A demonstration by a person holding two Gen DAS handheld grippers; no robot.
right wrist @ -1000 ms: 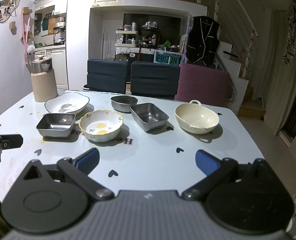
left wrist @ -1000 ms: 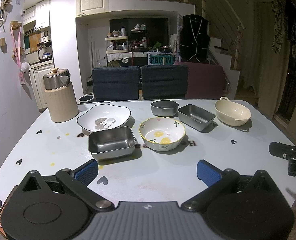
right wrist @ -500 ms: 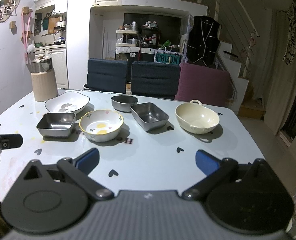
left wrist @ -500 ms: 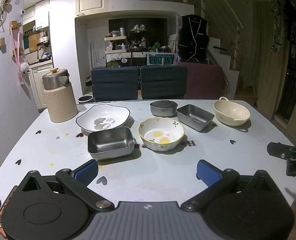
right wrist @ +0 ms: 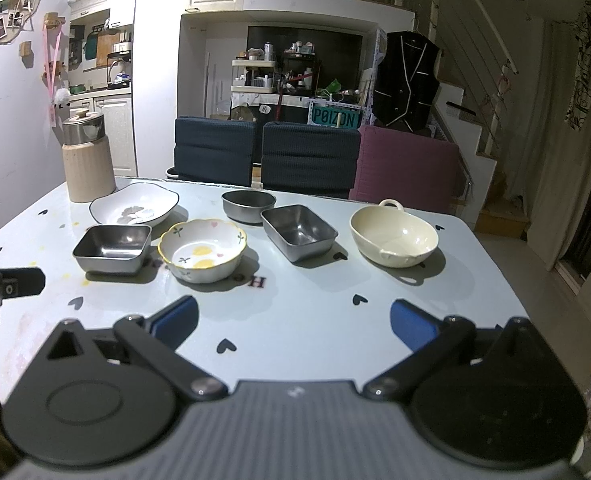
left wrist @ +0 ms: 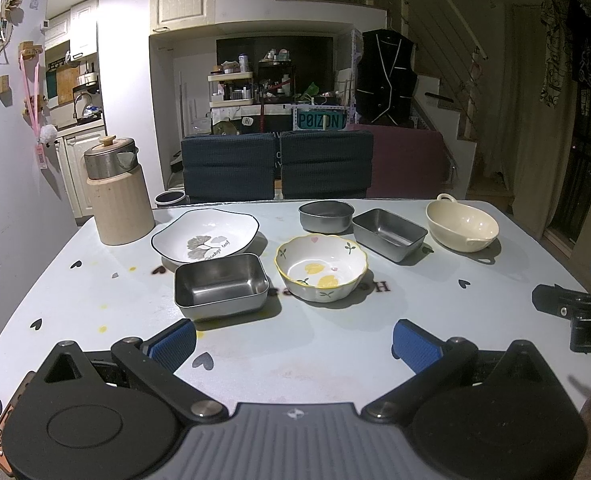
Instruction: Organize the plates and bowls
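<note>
Six dishes sit on the pale table [left wrist: 335, 344]. A white plate with a leaf print [left wrist: 205, 236] lies far left. In front of it stands a square steel container [left wrist: 220, 285]. A flowered ceramic bowl [left wrist: 321, 267] sits in the middle, with a round steel bowl [left wrist: 326, 215] behind it. A second steel container [left wrist: 389, 233] and a cream handled bowl [left wrist: 461, 227] lie to the right. My left gripper [left wrist: 295, 346] hovers open near the front edge, holding nothing. My right gripper [right wrist: 293, 326] is open too, short of the cream bowl [right wrist: 393, 236] and flowered bowl [right wrist: 202, 249].
A beige canister with a steel lid [left wrist: 115, 196] stands at the table's back left corner. Two dark blue chairs [left wrist: 275, 164] and a purple one [right wrist: 407, 168] line the far edge. The right gripper's tip [left wrist: 575, 312] shows at the right of the left wrist view.
Both views have shifted very slightly; the dishes have not moved and both grippers stay open.
</note>
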